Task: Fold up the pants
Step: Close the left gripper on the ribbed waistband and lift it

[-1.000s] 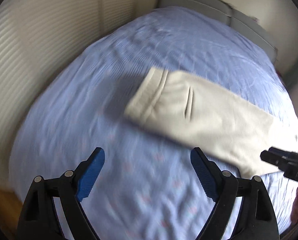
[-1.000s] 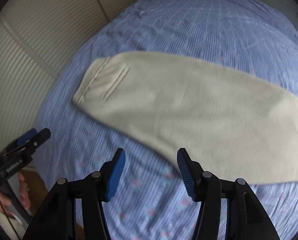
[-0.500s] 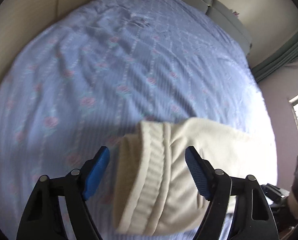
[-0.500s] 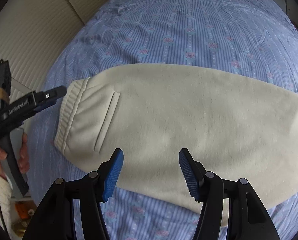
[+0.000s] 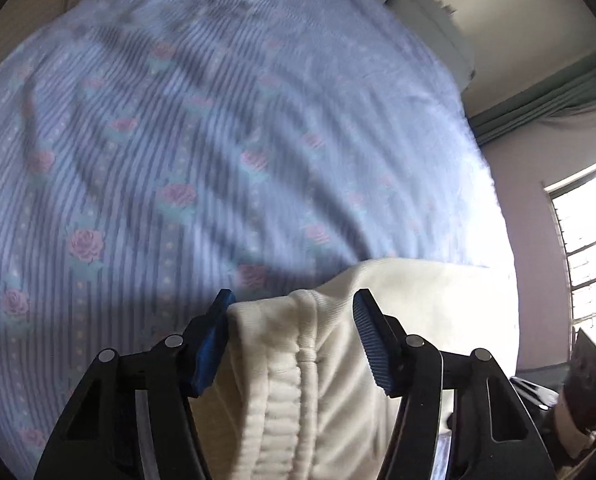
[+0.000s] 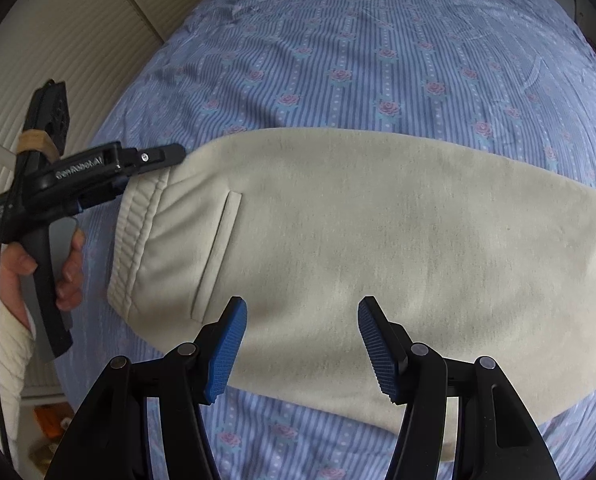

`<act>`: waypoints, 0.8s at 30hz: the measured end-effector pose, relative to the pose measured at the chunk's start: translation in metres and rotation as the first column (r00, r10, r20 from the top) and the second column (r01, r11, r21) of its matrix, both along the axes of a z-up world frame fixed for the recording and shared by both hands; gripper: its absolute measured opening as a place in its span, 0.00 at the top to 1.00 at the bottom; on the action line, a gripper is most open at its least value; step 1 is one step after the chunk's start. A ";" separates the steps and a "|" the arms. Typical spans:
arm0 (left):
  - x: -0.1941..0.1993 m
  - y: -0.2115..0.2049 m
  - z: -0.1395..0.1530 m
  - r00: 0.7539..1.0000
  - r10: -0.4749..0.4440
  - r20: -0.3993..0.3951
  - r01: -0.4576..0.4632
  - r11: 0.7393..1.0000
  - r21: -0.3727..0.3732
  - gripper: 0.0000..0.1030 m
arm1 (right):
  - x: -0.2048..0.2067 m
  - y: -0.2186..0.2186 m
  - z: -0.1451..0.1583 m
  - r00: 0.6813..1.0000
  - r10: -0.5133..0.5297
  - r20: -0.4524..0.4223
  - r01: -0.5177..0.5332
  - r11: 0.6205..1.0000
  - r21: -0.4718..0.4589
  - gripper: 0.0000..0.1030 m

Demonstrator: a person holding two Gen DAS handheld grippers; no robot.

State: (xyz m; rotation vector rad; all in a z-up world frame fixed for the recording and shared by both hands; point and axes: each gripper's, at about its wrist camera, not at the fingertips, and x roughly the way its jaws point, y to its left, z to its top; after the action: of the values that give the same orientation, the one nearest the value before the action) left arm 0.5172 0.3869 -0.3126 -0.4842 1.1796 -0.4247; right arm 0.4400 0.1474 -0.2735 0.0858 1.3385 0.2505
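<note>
Fingers (image 5: pixel 368 338) of left gripper (image 5: pixel 292 334) apart around pants (image 6: pixel 338 240) waistband; right gripper (image 6: pixel 302 342) apart above; halved lengthwise, crosswise folds remain.

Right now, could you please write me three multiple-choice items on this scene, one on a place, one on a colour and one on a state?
1. Where is the left gripper?
A. At the waistband end of the pants
B. At the leg hems
C. Over bare sheet, away from the pants

2. What colour are the pants?
A. Navy
B. Cream
C. Red

3. How does the right gripper stand?
A. Shut on the pants
B. Shut on the bedsheet
C. Open above the pants

Answers:
1 A, the ribbed waistband lies between its fingers.
2 B, pale cream cloth lies on the blue rose-print sheet.
3 C, its blue pads stand wide apart, gripping nothing.
</note>
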 end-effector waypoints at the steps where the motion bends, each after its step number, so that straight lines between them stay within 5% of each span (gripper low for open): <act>1: -0.003 0.003 0.006 1.000 -0.017 0.019 0.018 1.000 -0.026 0.46 | 0.000 0.000 0.000 1.000 0.001 0.000 -0.001 1.000 0.006 0.42; 4: -0.011 0.012 0.018 0.997 -0.051 0.059 0.054 0.997 -0.052 0.47 | 0.000 0.001 0.001 1.000 -0.003 0.001 0.003 1.000 0.024 0.42; 9: -0.007 0.012 -0.018 0.993 -0.086 -0.077 0.083 0.996 -0.041 0.48 | 0.002 0.007 0.001 1.000 -0.001 -0.005 0.002 0.999 0.051 0.42; 12: -0.010 0.015 -0.030 0.994 -0.019 -0.106 0.011 0.997 -0.072 0.49 | 0.004 0.012 0.003 1.000 0.011 0.001 -0.011 0.999 0.053 0.42; 14: -0.015 0.018 -0.031 0.989 0.019 -0.146 -0.023 0.999 -0.028 0.74 | 0.005 0.014 0.003 1.000 0.016 0.001 -0.016 0.998 0.055 0.42; 16: -0.022 0.024 -0.022 0.991 0.046 -0.124 -0.048 0.999 -0.014 0.89 | 0.006 0.015 0.003 1.000 0.015 0.000 -0.015 0.998 0.061 0.42; 19: -0.035 0.042 -0.001 0.989 0.112 -0.092 -0.120 0.989 -0.085 0.90 | 0.006 0.017 0.006 1.000 0.015 0.007 -0.015 0.997 0.074 0.42; 24: -0.032 0.039 -0.019 0.984 0.123 -0.131 -0.119 0.992 0.037 0.89 | 0.005 0.025 0.007 0.999 0.032 0.014 -0.033 0.996 0.079 0.42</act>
State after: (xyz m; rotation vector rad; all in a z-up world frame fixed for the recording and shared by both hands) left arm 0.4857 0.4264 -0.3318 -0.5627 1.2761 -0.2735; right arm 0.4447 0.1722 -0.2666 0.1296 1.3182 0.3310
